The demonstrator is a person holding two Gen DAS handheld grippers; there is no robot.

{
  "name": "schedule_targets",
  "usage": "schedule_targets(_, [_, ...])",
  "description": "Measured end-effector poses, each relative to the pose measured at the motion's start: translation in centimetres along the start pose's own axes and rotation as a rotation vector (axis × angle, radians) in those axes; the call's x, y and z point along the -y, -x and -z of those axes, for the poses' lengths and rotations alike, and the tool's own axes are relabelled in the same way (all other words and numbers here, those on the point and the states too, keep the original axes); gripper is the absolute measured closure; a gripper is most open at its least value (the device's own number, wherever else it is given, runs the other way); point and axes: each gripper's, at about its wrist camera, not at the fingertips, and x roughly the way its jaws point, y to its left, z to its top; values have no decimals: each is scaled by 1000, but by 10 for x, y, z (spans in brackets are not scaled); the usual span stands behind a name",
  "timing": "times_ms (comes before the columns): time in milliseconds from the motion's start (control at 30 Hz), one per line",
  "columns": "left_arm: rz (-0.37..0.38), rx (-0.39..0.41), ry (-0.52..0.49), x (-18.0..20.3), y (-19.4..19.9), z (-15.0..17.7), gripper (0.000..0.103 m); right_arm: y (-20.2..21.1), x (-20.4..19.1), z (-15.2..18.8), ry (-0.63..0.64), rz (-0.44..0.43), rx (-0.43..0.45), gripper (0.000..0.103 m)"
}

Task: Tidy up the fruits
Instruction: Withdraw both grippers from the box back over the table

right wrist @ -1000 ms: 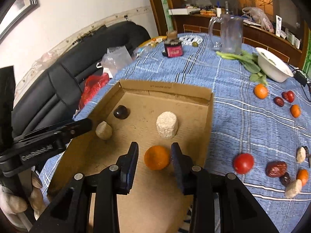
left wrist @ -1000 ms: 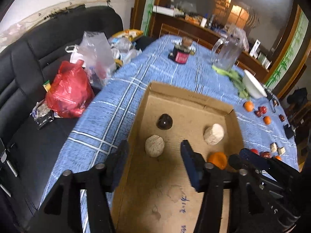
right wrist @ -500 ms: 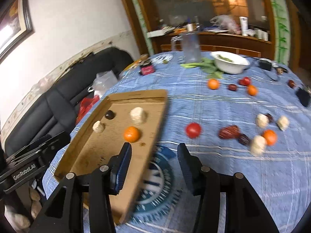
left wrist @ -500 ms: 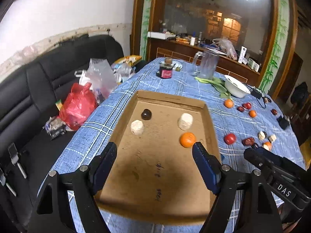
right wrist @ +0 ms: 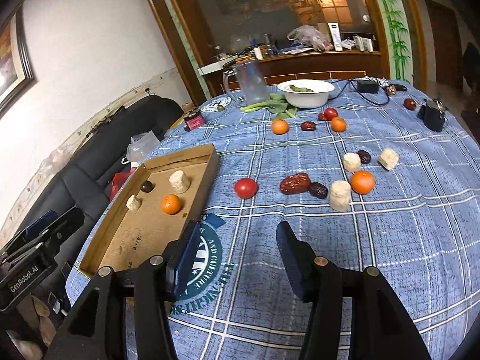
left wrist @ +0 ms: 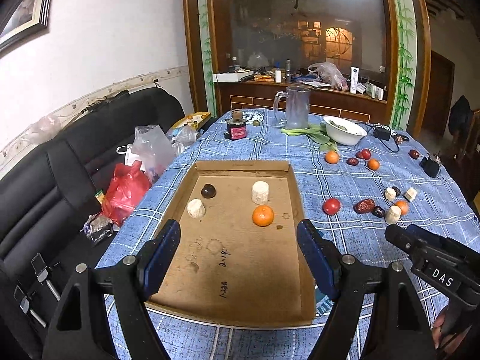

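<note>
Right gripper (right wrist: 237,256) opening, empty, pulled back off orange (right wrist: 171,204), now in box (right wrist: 192,157); left gripper (left wrist: 238,253) wide, empty. I go for the next fruit.

My worktop (left wrist: 345,180) wears a blue checked cloth. Toward its left edge lies a shallow cardboard tray (left wrist: 295,192). Right of the tray, loose on the cloth, sit a tomato (right wrist: 246,187), a large red date (right wrist: 295,183), a pale chunk (right wrist: 340,195) and an orange (right wrist: 362,182). Nearer the far edge stand a clear mug (left wrist: 297,107), a white bowl (left wrist: 345,130) beside leafy greens (left wrist: 309,132), and a small dark jar (left wrist: 237,129). A black charger (right wrist: 367,86) with its cable lies at the far right corner.
</note>
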Motion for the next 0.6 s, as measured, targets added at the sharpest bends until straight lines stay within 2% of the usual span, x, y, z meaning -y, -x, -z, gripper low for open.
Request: schedule_targets(600, [24, -19, -32, 16, 0, 7, 24, 6, 16, 7, -33, -13, -3, 46])
